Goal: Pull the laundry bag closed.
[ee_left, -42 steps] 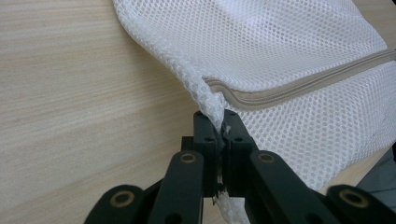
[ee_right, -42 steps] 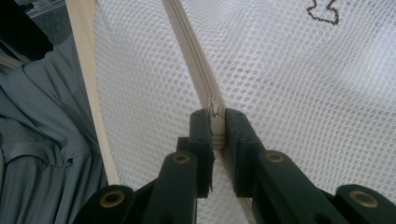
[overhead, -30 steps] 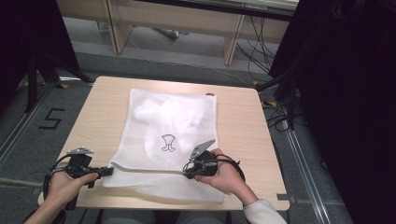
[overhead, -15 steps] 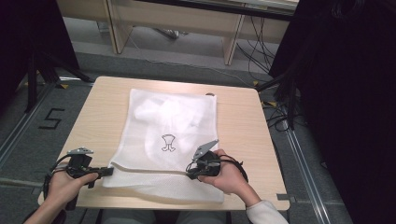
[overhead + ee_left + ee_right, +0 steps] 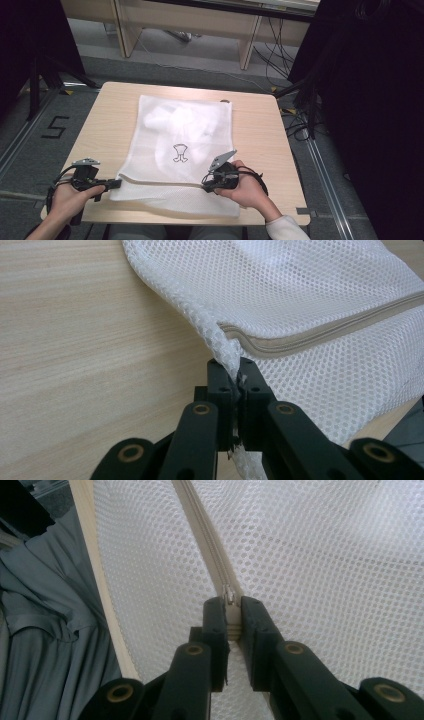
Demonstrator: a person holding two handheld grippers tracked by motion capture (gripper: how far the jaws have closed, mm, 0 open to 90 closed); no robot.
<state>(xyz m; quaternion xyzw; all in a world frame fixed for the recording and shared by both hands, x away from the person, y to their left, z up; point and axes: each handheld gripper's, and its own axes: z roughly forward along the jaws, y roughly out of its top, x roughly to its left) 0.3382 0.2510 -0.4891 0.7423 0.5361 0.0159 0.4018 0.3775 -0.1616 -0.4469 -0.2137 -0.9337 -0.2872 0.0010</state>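
High view: a white mesh bag (image 5: 182, 150) lies flat on the table (image 5: 260, 130), reaching from near the far edge to the near edge, with a garment (image 5: 172, 122) showing pale through the mesh. The left gripper (image 5: 114, 183) sits at the bag's near left corner; the right gripper (image 5: 209, 184) sits on the zip line near the near edge, towards the right. The hands stand well apart, so the zip lies fairly straight between them.

Left gripper view: the jaws are clenched on the bag's corner seam (image 5: 224, 347), just beside the zip end (image 5: 240, 337). The hold is on a thin fold of mesh. If the right hand pulls hard, this fold could slide out, and the bag would then bunch up rather than unzip or zip.

Right gripper view: the jaws are clenched on the zip pull (image 5: 229, 597), with the zip (image 5: 200, 520) running away from it across the mesh. The pull is small and smooth, so it could slip free of the pads. A pull off the zip's line could jam the slider or catch mesh in the teeth.
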